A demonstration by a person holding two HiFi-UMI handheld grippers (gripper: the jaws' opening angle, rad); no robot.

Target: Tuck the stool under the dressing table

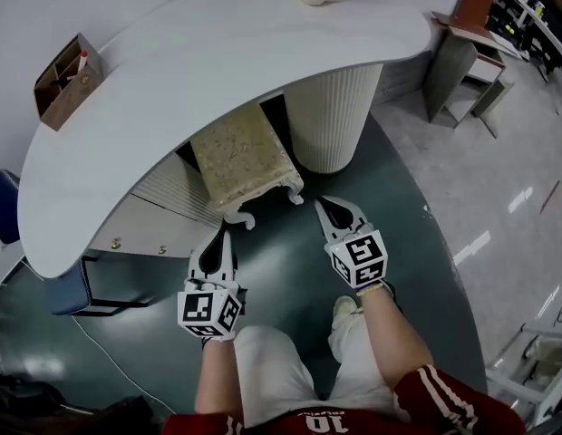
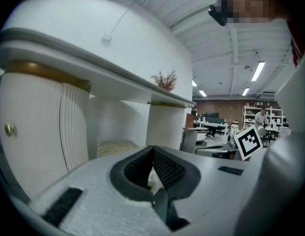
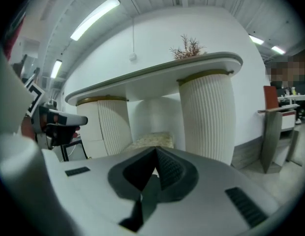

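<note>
Stool (image 1: 243, 159): one, low, with a speckled cream cushion and curled white feet.
- Place: on the dark floor (image 1: 290, 270), in the knee gap of the dressing table, between its fluted round pedestal (image 1: 331, 120) and its drawer pedestal (image 1: 163, 202).
- Lie: the back part is under the white worktop (image 1: 218, 53). The front edge and both front feet stand out past the worktop's rim, toward the person. The long axis runs from the person back into the gap, canted slightly left.

Left gripper (image 1: 222, 234): jaws pressed together with nothing between them. It is just short of the stool's near-left foot and apart from it.

Right gripper (image 1: 328, 208): jaws likewise together and empty. It is beside the near-right foot and clear of it.

Bearing: the stool lies ahead of both grippers and between their lines. The left looks slightly the nearer. By judgement, any further tucking is a push along the long axis, deeper into the gap.
</note>
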